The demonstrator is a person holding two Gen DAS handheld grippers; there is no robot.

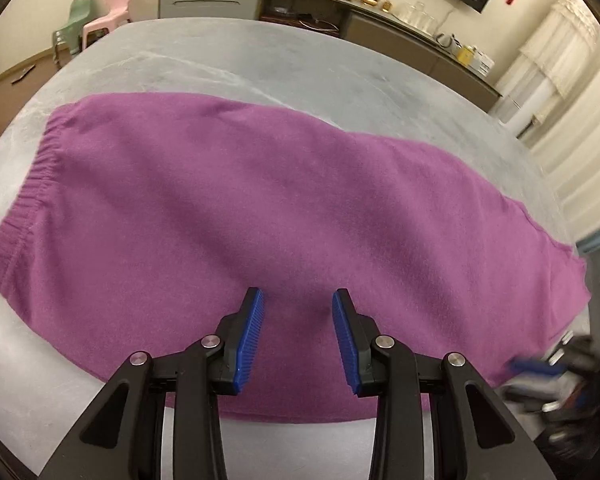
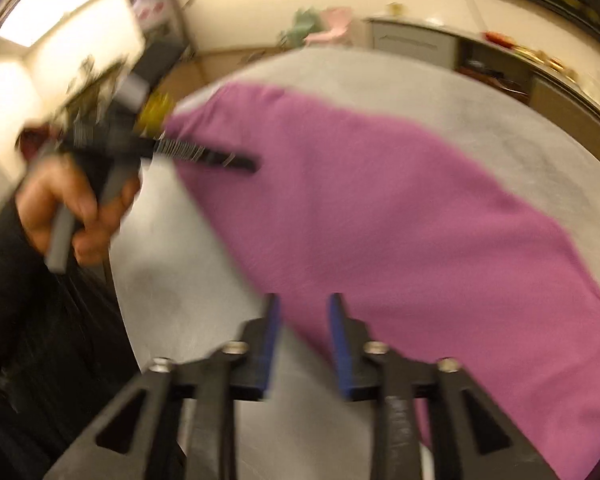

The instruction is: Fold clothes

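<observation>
A purple knitted garment (image 1: 228, 208) lies flat on the grey table (image 1: 260, 64), its ribbed waistband (image 1: 24, 196) at the left. My left gripper (image 1: 298, 300) hovers open over the garment's near edge with nothing between its blue pads (image 1: 250, 336). In the blurred right wrist view the same garment (image 2: 400, 216) stretches away, and my right gripper (image 2: 304, 304) stands open above its near corner, empty. The left gripper (image 2: 204, 156) shows there too, held by a hand (image 2: 72, 208) over the garment's far end. The right gripper appears blurred at the left wrist view's lower right (image 1: 540, 368).
A long grey sideboard (image 1: 340, 4) with dishes and jars runs along the far wall. Pink (image 1: 108, 12) and green (image 1: 72, 24) plastic chairs stand at the back left. White curtains (image 1: 560, 64) hang at the right. A dark sleeve (image 2: 28, 340) fills the lower left.
</observation>
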